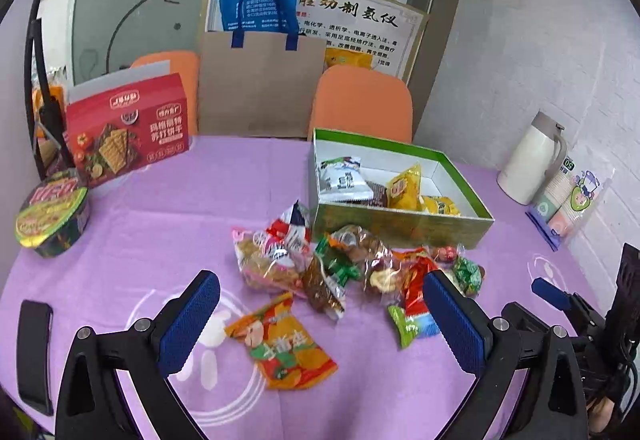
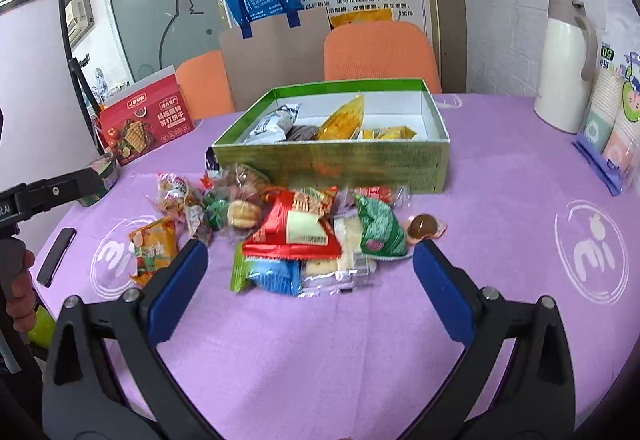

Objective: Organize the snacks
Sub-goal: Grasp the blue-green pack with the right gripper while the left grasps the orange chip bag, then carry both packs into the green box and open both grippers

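Just ahead of your right tool (image 2: 310, 266), wide open and empty, lies the red snack packet (image 2: 298, 228) on the desk: light, crinkly, slippery; pinch its flat middle. Left tool (image 1: 322, 314) likewise open, empty, orange packet (image 1: 286, 344) between its fingers.

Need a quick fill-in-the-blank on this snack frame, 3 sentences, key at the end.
1. The green box stands on a ___ tablecloth.
2. Both the left tool and the right tool have their jaws ___.
3. The orange packet lies nearest the ___ tool.

Missing words: purple; open; left
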